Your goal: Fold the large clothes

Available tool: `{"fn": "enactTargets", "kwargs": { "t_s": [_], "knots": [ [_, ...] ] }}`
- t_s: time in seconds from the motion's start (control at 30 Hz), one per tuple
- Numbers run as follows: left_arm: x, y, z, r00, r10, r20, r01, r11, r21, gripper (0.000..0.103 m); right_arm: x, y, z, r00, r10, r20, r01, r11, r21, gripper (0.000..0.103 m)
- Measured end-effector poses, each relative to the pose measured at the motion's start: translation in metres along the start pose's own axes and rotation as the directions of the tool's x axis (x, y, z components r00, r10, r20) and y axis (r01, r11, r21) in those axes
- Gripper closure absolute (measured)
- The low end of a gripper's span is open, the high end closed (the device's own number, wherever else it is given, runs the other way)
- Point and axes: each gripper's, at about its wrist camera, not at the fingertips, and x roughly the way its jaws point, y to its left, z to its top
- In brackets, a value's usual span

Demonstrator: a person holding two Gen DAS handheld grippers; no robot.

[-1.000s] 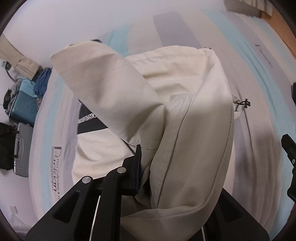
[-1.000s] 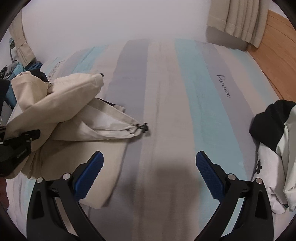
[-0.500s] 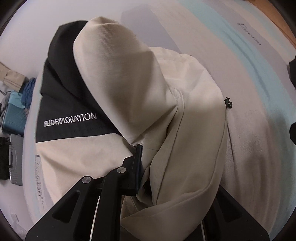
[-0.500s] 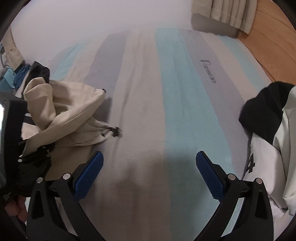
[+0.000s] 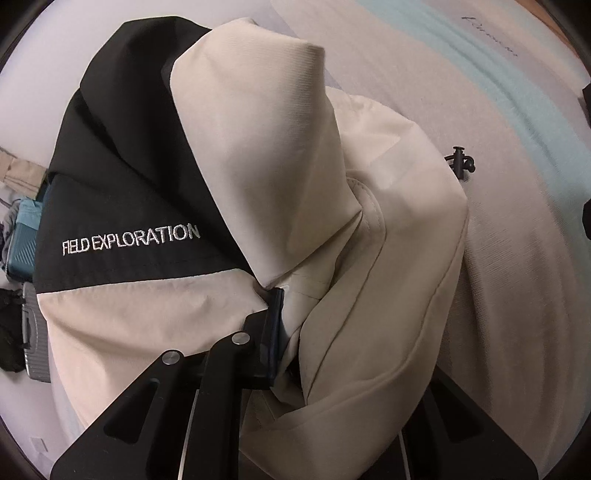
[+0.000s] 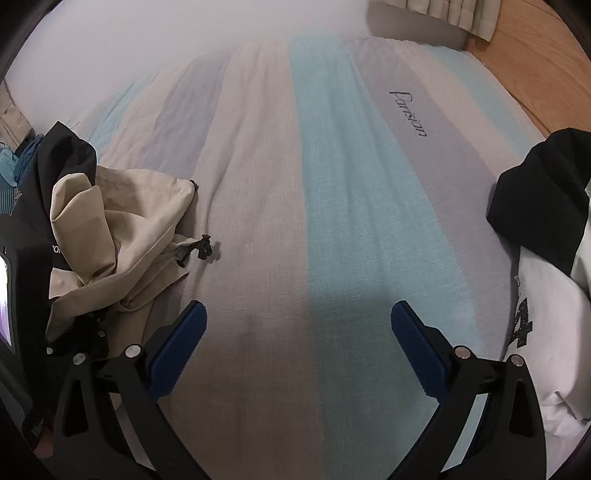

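Note:
A cream jacket with a black panel reading FIELD EXPLORATION fills the left wrist view. My left gripper is shut on a bunched fold of it; the right finger is hidden under the cloth. The jacket hangs crumpled from the grip, its drawstring toggle resting on the bed. In the right wrist view the jacket sits at the left on the striped bedsheet. My right gripper is open and empty above the sheet, apart from the jacket.
A black and white garment lies at the bed's right edge. Suitcases and bags stand on the floor beyond the bed's left side. Curtains and wooden floor are at the far right.
The left gripper has lifted and drawn the jacket closer, bringing the black lettered panel into full view. The right gripper has shifted right, so the jacket sits further left in its view.

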Motion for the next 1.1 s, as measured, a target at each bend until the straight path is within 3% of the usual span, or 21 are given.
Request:
{"fn": "enactTargets", "kwargs": {
  "t_s": [0.23, 0.3, 0.43, 0.5, 0.57, 0.67, 0.87, 1.1],
  "knots": [
    [-0.005, -0.015, -0.003, 1.000, 0.011, 0.018, -0.012, 0.999, 0.038, 0.089, 0.002, 0.002, -0.006, 1.000, -0.002, -0.012, 0.003, 1.000, 0.008, 0.007],
    [-0.013, -0.031, -0.011, 1.000, -0.002, 0.016, 0.002, 0.999, 0.032, 0.087, 0.002, 0.002, -0.007, 1.000, -0.002, -0.018, 0.002, 1.000, 0.014, 0.007],
    [-0.021, -0.022, -0.010, 0.998, -0.062, 0.009, 0.062, 0.998, 0.006, 0.078, -0.002, 0.000, -0.009, 1.000, -0.006, -0.016, 0.006, 1.000, 0.026, 0.007],
    [-0.027, -0.019, -0.011, 0.995, -0.099, 0.017, 0.099, 0.995, 0.001, 0.065, -0.005, -0.001, -0.013, 1.000, -0.007, -0.014, 0.008, 1.000, 0.029, 0.007],
    [-0.037, -0.020, -0.015, 0.986, -0.160, 0.035, 0.160, 0.987, 0.006, 0.038, -0.009, -0.002, -0.015, 1.000, -0.011, -0.011, 0.011, 0.999, 0.030, 0.007],
    [-0.049, -0.023, -0.020, 0.982, -0.175, 0.065, 0.174, 0.985, 0.016, 0.023, -0.014, -0.006, -0.018, 1.000, -0.011, -0.012, 0.011, 0.999, 0.043, 0.007],
    [-0.072, -0.022, -0.024, 0.958, -0.280, 0.063, 0.281, 0.960, -0.006, 0.020, -0.025, -0.008, -0.021, 1.000, -0.027, -0.011, 0.028, 0.998, 0.049, 0.007],
    [-0.097, 0.020, -0.033, 0.949, -0.306, 0.083, 0.309, 0.950, -0.034, 0.010, -0.044, 0.001, -0.016, 1.000, -0.024, 0.003, 0.024, 0.999, 0.046, 0.007]
  ]
}}
